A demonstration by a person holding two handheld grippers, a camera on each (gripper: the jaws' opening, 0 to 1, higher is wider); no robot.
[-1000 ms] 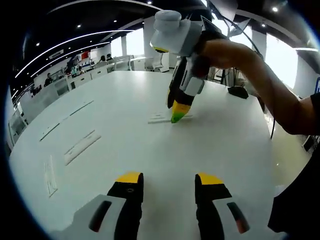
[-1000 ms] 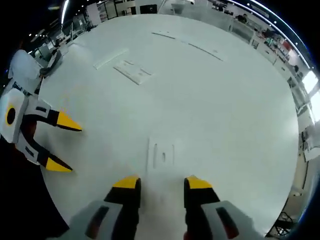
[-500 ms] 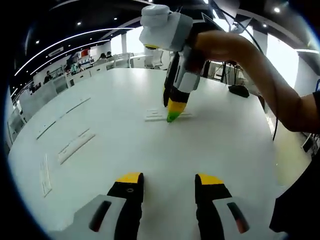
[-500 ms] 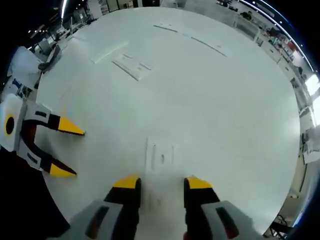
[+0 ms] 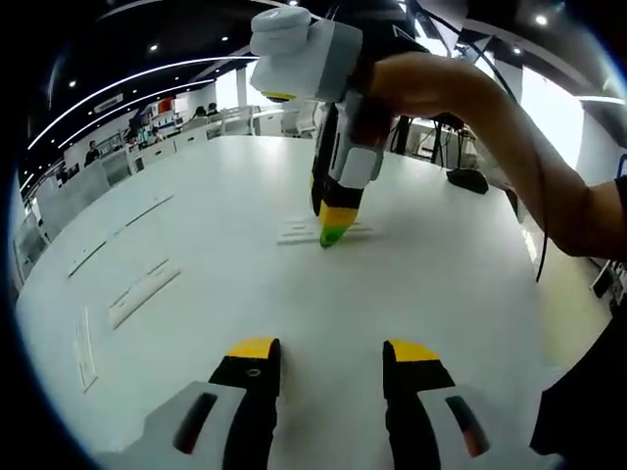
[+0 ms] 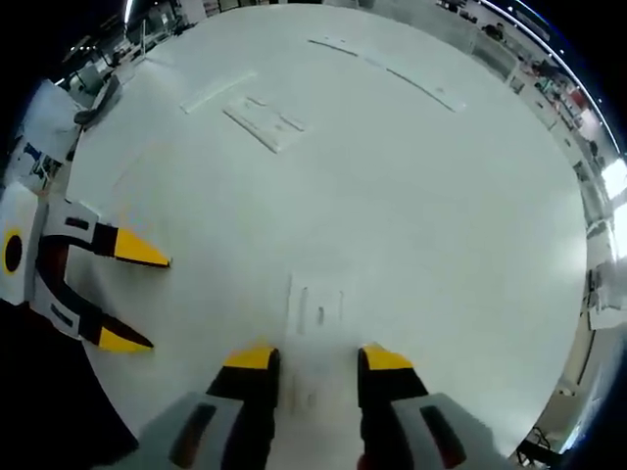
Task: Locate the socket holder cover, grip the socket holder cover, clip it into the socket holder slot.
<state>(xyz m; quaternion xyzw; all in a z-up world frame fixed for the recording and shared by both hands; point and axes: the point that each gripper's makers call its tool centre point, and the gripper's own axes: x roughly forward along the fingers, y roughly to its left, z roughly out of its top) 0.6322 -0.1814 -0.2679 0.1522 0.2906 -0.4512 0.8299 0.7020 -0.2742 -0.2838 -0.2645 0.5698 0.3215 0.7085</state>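
Note:
A small white flat plate with a slot (image 6: 318,307), which looks like the socket holder cover, lies on the white table (image 6: 441,225) just ahead of my right gripper (image 6: 316,360). That gripper's jaws are open with nothing between them. In the left gripper view the same right gripper (image 5: 331,233) points down, its tips hovering right at the plate (image 5: 297,233), with a hand around its body. My left gripper (image 5: 331,352) is open and empty near the table's front. It also shows in the right gripper view as the left gripper (image 6: 135,299).
A larger white plate (image 6: 265,123), a strip (image 6: 217,90) and long thin strips (image 6: 423,86) lie farther off on the table. In the left gripper view several white strips (image 5: 142,291) lie to the left. A dark object (image 5: 468,179) sits at the far right edge.
The right gripper has drifted a little left over the small plate while staying just above it. Both grippers' jaws stay as wide as before, and the plate has not moved.

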